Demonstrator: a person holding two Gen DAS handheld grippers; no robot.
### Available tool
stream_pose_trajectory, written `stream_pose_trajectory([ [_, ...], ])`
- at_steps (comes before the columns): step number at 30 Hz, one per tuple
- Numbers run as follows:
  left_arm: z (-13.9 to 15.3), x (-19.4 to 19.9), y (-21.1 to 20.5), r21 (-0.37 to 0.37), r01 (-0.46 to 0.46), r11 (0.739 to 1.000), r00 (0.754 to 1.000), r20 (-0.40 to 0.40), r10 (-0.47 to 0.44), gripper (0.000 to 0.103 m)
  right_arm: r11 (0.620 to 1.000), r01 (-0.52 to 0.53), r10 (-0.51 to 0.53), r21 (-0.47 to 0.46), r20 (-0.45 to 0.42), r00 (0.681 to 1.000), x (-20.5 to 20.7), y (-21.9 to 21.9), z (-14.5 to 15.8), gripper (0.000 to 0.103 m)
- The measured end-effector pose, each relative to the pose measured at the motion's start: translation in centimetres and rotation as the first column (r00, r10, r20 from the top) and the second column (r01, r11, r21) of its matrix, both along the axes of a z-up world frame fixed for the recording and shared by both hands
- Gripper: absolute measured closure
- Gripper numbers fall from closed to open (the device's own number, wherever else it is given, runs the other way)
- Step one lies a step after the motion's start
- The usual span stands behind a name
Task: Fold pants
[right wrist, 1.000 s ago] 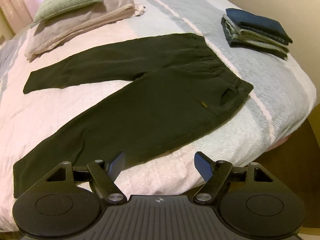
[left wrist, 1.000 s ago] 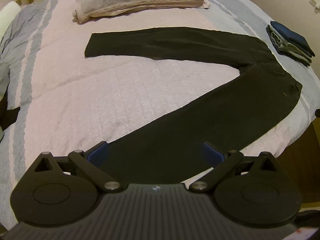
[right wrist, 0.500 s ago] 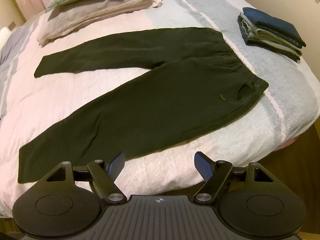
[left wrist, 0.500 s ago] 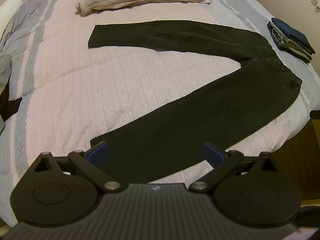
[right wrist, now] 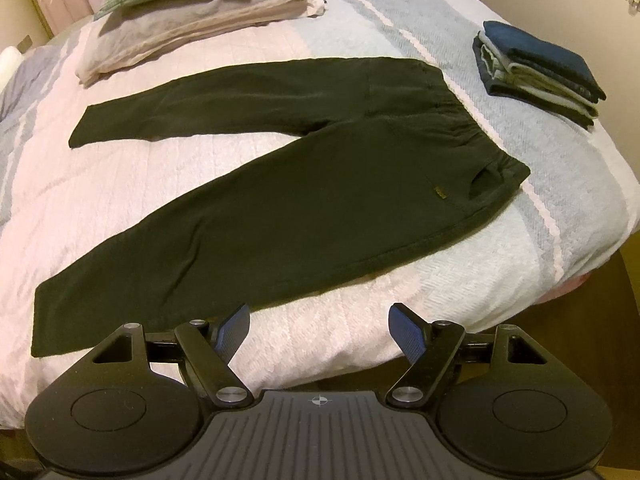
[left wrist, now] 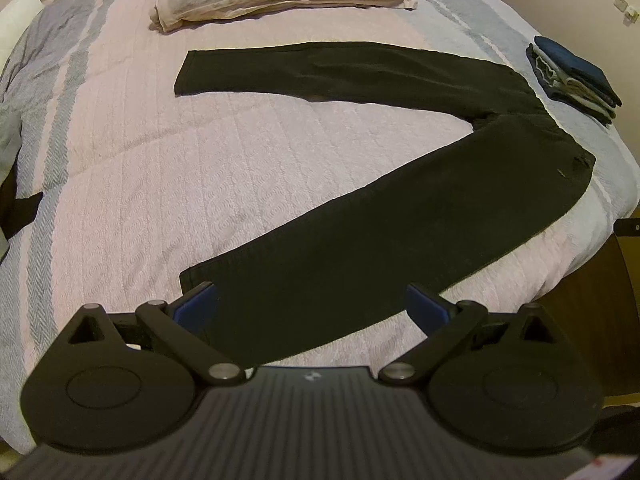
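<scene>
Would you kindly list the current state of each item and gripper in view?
Black pants: unfolded, flat on the bed, legs splayed apart.
Left gripper: open, empty, over the near leg's cuff.
Right gripper: open, empty, off the pants.
Clothes pile: folded, stacked.
Pillows: stacked at the bed's head.
Bed: made.

L tool (left wrist: 312,304): jaws spread wide, blue pads (left wrist: 196,306) facing each other, nothing between them. Linkage arms splayed out to both sides, body level in own cam. Pointing fwd and a bit down.

R tool (right wrist: 320,328): same deal, jaws wide apart, blue pads (right wrist: 406,330) angled inward, not gripping anything. Level, tilted slightly down too. Gap looks a bit narrower than L's but can't really compare across cams.

No hand or sleeve visible in either view.
</scene>
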State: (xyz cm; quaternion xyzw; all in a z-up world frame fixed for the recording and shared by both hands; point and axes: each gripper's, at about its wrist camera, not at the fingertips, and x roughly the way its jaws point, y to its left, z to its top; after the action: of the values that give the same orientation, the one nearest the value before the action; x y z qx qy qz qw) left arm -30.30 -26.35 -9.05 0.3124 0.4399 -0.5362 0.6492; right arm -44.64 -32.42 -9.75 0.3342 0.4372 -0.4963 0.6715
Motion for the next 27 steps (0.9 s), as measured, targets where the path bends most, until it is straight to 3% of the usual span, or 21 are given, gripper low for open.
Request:
stream_pose_trajectory([
  [8, -0.1, 0.2, -0.2, -0.003, -0.029, 1.000, 1.000, 0.001, 0.029, 0.005, 0.999, -0.033, 0.033, 0.008, -0.009, 0.999, 0.5, -1.0, -0.3, 0.029],
  [14, -0.5, -0.3, -2.2, 0.008, -0.082, 0.997, 0.997, 0.009, 0.082, 0.004, 0.997, -0.080, 0.081, 0.013, -0.013, 0.997, 0.2, -4.5, -1.1, 0.029],
  [27, -1.3, -7.2, -13.2, 0.071, -0.199, 0.978, 0.980, 0.022, 0.197, 0.004, 0.972, -0.224, 0.226, 0.067, -0.026, 0.974, -8.3, -20.8, -3.2, 0.029],
])
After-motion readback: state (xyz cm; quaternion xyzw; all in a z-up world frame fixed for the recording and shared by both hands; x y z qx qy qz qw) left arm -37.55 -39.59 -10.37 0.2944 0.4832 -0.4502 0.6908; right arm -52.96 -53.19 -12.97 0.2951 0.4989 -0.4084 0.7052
